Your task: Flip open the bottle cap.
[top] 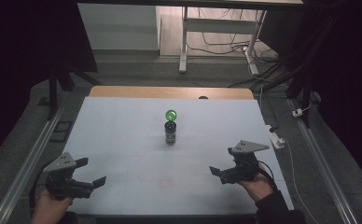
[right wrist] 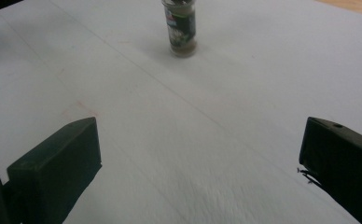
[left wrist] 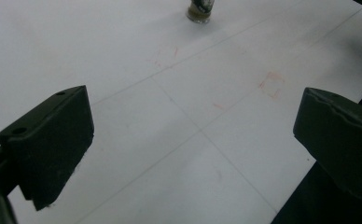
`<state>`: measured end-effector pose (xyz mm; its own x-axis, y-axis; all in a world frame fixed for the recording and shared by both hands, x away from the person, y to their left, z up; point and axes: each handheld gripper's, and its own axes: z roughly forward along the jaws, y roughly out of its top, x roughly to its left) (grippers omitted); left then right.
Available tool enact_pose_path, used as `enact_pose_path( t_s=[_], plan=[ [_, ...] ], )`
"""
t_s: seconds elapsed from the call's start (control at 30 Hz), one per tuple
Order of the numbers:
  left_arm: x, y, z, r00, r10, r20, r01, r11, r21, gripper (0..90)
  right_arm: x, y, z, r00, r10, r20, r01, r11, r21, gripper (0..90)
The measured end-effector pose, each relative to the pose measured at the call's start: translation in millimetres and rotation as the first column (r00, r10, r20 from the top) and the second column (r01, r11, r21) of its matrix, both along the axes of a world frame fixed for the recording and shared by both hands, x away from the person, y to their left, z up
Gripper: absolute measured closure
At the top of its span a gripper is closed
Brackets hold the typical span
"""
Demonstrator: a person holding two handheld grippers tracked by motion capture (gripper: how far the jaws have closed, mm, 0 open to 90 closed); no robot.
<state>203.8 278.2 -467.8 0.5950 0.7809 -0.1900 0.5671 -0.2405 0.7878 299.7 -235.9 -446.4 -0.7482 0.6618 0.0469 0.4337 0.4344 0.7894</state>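
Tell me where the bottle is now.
In the high view the bottle stands upright near the table centre, a green ball on top, apart from both grippers.

The left gripper (top: 91, 171) is held low at the near left, gripped from below and behind by the left hand (top: 48, 205). Its jaws are spread wide and are pointed forward and toward the right. The grey plate is seen tilted on top of it. In the left gripper view, the two black jaws are set far apart with nothing between them.

The right gripper (top: 222, 162) is held at the near right by the right hand (top: 258, 185), with a dark sleeve behind the wrist. Its jaws are spread wide and are pointed toward the left and slightly forward. In the right gripper view, the jaws are likewise parted and nothing is clasped.
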Motion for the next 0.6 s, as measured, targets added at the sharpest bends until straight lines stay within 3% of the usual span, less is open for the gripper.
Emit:
enact_pose_path(
  t_s=[0.3, 0.5, 0.6],
  plan=[
    [-20.2, 12.0, -9.2, 0.9975, 0.065, -0.028, -0.064, 0.9977, 0.022, 0.0, -27.9, -36.3, -7.0, 0.9957, -0.089, -0.024, 0.089, 0.996, -0.012, 0.0],
    [-28.0, 14.4, -10.9, 0.9936, 0.109, -0.032, -0.106, 0.9921, 0.066, 0.0, -42.0, -51.4, -12.7, 0.9894, -0.140, -0.037, 0.139, 0.989, -0.045, 0.0],
    [-30.0, 14.6, -11.4, 0.9918, 0.122, -0.037, -0.118, 0.9887, 0.092, 0.0, -46.7, -56.0, -11.0, 0.9854, -0.167, -0.032, 0.166, 0.985, -0.039, 0.0]
  ],
)
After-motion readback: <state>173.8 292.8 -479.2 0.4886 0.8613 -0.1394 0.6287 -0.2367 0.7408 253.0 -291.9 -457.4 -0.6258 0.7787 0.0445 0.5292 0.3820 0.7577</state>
